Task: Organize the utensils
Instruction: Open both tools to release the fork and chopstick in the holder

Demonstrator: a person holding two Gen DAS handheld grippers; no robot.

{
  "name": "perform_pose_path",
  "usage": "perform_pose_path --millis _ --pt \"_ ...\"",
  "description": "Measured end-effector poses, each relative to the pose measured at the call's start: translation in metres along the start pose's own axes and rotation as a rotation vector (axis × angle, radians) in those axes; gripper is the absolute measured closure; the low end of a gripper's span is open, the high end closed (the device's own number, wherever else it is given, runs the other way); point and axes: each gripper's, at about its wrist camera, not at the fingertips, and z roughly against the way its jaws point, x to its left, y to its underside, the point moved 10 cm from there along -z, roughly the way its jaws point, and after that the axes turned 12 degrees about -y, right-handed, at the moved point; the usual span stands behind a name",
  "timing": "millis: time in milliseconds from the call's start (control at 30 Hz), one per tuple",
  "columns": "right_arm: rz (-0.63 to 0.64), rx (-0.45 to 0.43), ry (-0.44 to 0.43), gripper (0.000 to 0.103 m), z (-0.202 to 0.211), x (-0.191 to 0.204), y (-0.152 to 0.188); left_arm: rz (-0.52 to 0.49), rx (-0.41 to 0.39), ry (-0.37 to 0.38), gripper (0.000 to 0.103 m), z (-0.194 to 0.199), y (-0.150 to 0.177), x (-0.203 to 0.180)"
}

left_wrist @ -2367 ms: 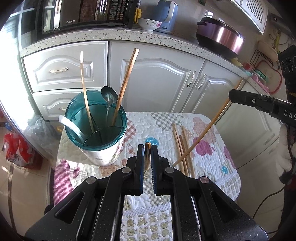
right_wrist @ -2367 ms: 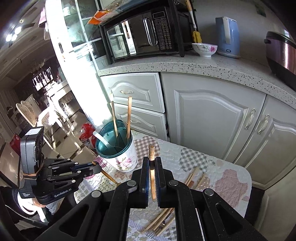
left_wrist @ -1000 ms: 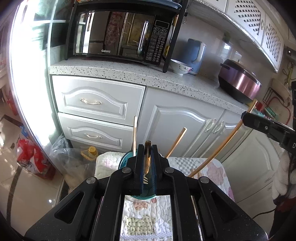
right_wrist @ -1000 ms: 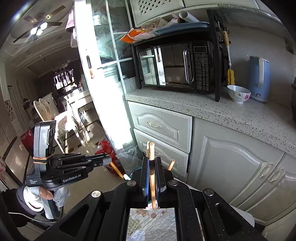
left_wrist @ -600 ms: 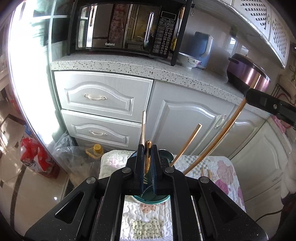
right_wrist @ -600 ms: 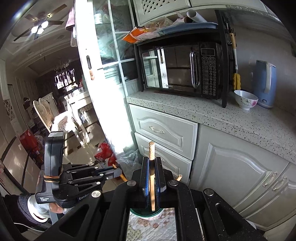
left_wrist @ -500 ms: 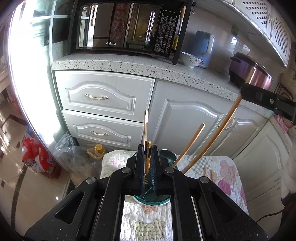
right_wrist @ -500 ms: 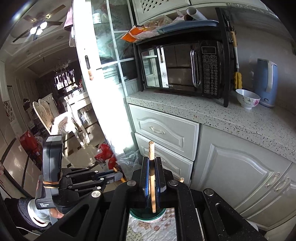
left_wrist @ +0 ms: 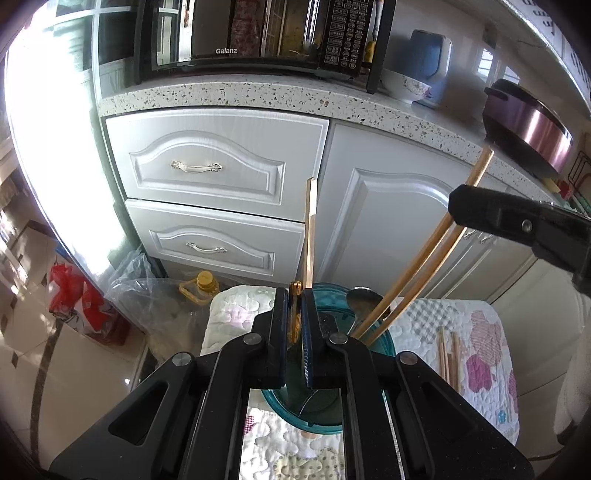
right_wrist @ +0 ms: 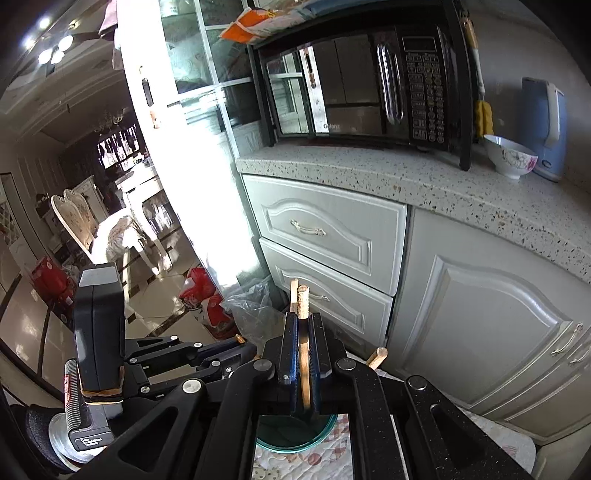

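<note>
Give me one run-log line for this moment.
left gripper: shut on gold utensil | right gripper: shut on chopstick | both above teal holder | spare chopsticks on table

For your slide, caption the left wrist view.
Left gripper clamps a utensil handle above the teal holder.

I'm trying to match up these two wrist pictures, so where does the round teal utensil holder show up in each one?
Left wrist view: the round teal utensil holder sits low in the middle, mostly behind the left gripper.
Right wrist view: only its rim shows at bottom centre, below the right gripper.
Shared landmark: the black microwave oven on the speckled counter, above the holder in both.
</note>
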Motion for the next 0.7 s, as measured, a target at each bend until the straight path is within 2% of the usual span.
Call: perform_pose_path --millis 300,533,567,633,700 --pt "-0.061 0.084 -0.016 0.098 -0.035 -0.021 0.033 0.003 0.057 -0.014 0.098 -0.029 0.015 -0.006" --pt "-0.105 0.060 -0.033 0.095 -0.022 -0.033 0.040 0.002 0.074 -0.030 0.098 -0.032 0.021 -0.007" --pt "-0.102 0.060 -0.030 0.093 -0.019 -0.034 0.040 0.005 0.076 -0.027 0.097 -0.031 0.021 -0.007" --pt "-0.102 0.055 -0.021 0.075 -0.014 -0.036 0.042 0.006 0.075 -0.024 0.094 -0.029 0.022 -0.008" --pt "-0.112 0.043 -0.024 0.071 -0.010 -0.038 0.042 0.006 0.072 -0.017 0.087 -0.024 0.021 -0.009"
